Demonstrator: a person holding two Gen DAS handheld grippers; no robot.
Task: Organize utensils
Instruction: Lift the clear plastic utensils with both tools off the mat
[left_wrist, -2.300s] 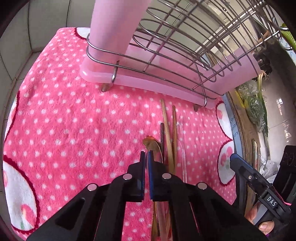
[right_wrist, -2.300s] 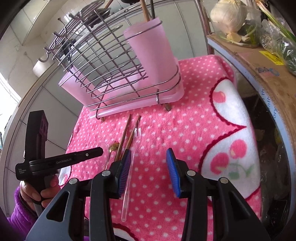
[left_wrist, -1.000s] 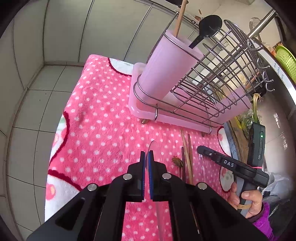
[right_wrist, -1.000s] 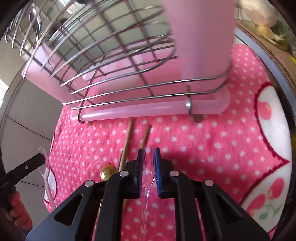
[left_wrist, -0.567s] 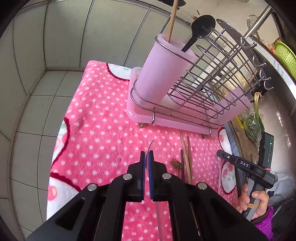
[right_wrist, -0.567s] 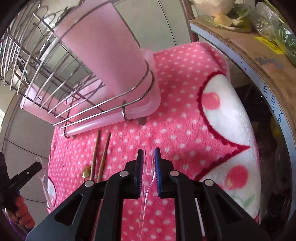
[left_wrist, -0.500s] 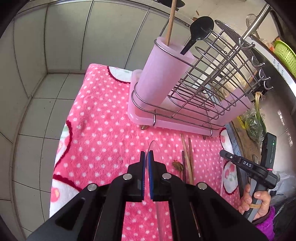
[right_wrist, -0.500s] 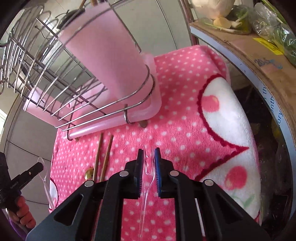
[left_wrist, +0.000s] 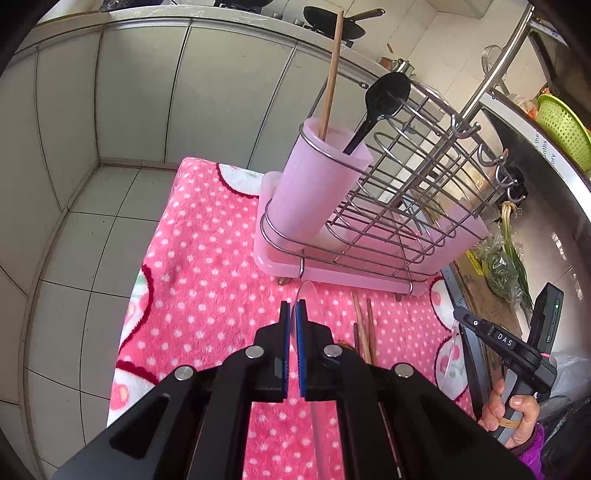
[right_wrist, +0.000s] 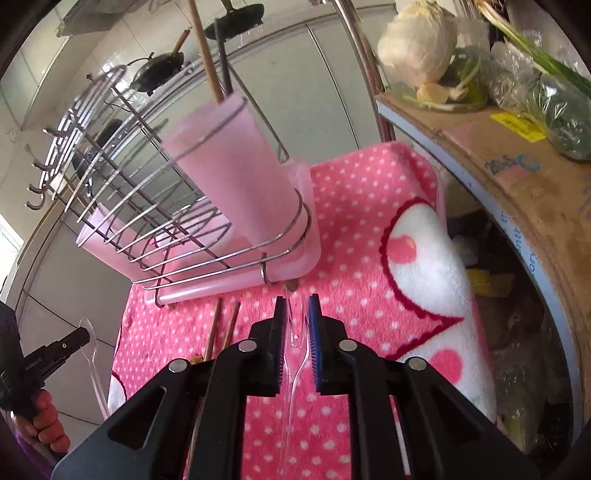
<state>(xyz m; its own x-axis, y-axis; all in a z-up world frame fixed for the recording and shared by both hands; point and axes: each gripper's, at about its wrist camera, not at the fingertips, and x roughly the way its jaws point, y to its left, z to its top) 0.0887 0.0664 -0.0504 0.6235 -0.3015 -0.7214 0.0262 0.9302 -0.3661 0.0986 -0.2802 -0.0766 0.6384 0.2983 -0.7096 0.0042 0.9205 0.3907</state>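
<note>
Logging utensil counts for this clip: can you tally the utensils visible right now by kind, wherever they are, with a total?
Clear plastic spoon, held in left gripper: 1
Clear plastic fork, held in right gripper: 1
Black plastic spoon in pink plastic cup: 1
Wooden chopsticks: 1 in cup, 2 on pink polka-dot towel: 3
Gold metal spoon on towel, mostly hidden: 1
Total: 7

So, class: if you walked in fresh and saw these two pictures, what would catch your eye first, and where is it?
First, the bright pink polka-dot towel spread over the tiled floor. On it stands a wire rack with a pink cup at one end, holding a wooden chopstick and a black spoon. Nearest the cameras, the left claw grips a clear plastic spoon and the right claw a clear plastic fork.
</note>
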